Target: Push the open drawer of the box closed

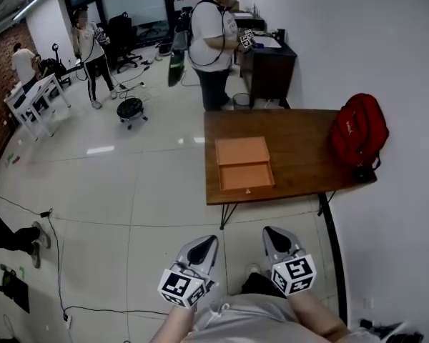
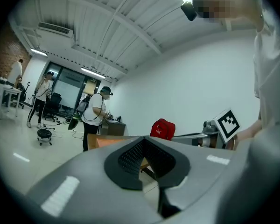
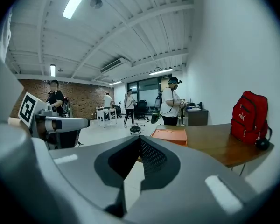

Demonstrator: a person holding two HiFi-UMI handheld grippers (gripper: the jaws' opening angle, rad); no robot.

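Drawer (image 1: 247, 177) open, well ahead of left gripper (image 1: 209, 243), right gripper (image 1: 272, 234).

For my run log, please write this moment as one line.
stage: before contact | left gripper: shut, empty | right gripper: shut, empty | drawer: open | box: on table, far from grippers

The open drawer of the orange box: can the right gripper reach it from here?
Probably not. The right gripper hangs near the person's body, with floor between it and the table. Nothing blocks the drawer front, so stepping closer should do.
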